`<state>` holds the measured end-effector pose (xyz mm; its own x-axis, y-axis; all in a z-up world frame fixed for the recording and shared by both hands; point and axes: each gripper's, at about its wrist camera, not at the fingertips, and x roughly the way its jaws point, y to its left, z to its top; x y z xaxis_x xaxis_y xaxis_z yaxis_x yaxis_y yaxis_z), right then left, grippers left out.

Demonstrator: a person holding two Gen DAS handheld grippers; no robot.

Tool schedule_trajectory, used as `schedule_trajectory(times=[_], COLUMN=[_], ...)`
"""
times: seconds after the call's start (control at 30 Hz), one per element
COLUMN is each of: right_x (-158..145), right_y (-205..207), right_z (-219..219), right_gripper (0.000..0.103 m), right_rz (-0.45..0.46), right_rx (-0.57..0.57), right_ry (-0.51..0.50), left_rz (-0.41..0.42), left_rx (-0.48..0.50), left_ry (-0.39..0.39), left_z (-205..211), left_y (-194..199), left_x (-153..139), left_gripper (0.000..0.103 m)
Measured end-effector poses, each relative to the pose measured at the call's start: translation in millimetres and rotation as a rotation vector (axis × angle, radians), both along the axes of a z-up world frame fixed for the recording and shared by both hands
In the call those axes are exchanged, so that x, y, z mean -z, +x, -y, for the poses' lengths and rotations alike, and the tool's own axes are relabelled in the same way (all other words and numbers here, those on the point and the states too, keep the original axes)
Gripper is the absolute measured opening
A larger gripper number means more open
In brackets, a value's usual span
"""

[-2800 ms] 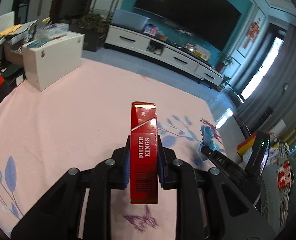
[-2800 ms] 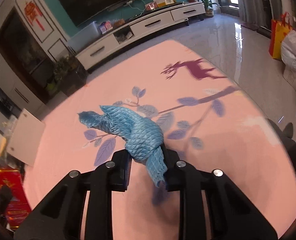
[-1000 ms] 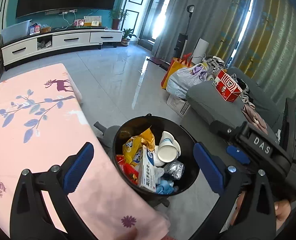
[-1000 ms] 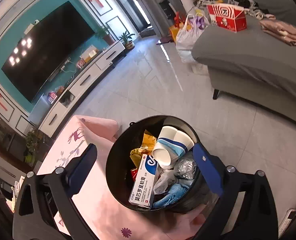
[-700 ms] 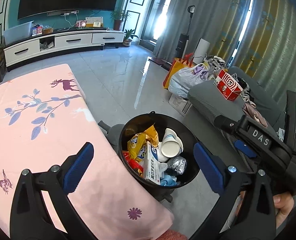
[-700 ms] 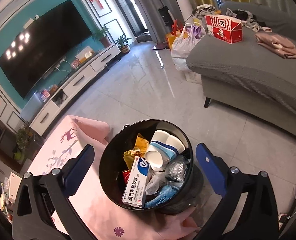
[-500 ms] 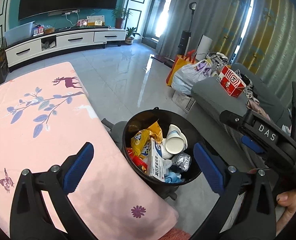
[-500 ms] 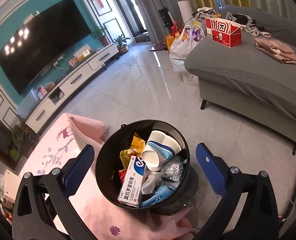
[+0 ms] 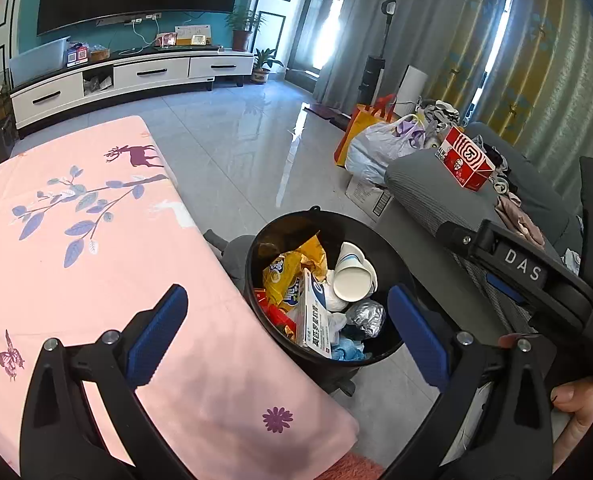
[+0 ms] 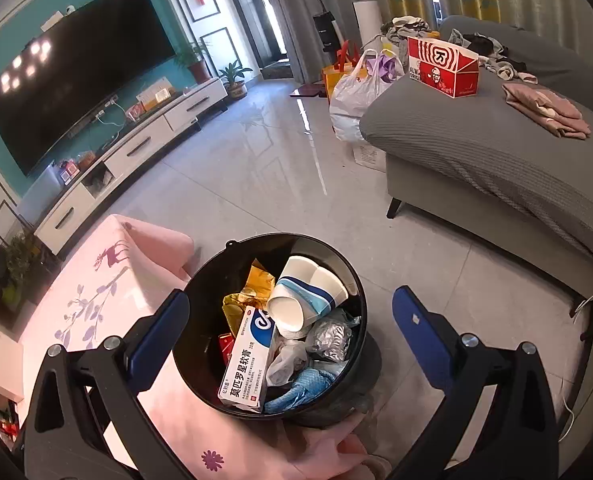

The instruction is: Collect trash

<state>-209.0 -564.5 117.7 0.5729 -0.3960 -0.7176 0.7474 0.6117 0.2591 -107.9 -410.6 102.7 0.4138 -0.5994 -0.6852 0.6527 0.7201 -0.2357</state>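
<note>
Left wrist view, from left to right: the pink cloth-covered table printed with blue leaves and a purple deer (image 9: 96,264) fills the left side, and no trash shows on the part in view. The left gripper (image 9: 286,332) hangs over the table's near corner with its blue-padded fingers (image 9: 158,330) spread wide and nothing between them. Just beyond the table edge stands the round black plastic trash bin (image 9: 256,248) on the grey tiled floor. It holds a yellow snack wrapper (image 9: 292,268), a white-and-blue medicine carton (image 9: 316,324), crushed white paper cups (image 9: 352,276), a ball of silver foil (image 9: 366,314) and a blue crumpled piece (image 9: 348,352). At the far right, the other tool's black body crosses in front of a grey sofa (image 9: 424,196) carrying a red-and-white takeaway box (image 9: 464,160), and a hand (image 9: 576,404) grips its handle.

In the right wrist view the right gripper (image 10: 288,328) likewise stands wide and empty, directly over the bin's mouth.

Judging by this, the drop-off step looks complete: the collected trash lies inside the bin and both tools are free. The next move calls for turning both grippers toward the table, finding any litter left there, and closing on it squarely before carrying it to the bin. Whether any litter remains cannot be told here.
</note>
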Motion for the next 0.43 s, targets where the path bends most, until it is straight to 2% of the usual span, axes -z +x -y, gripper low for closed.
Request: schedule_trajectory(times=[0.43], right_x=[0.8], right_y=[-0.2], right_z=[0.5], right_gripper=[0.100], right_rz=[-0.015], right_rx=[0.012], right_ry=[-0.006], left_rz=[-0.020], left_rx=[-0.012], left_ry=[-0.009], left_z=[-5.3], left_y=[-1.6], left_x=[-1.5], left_gripper=[0.100])
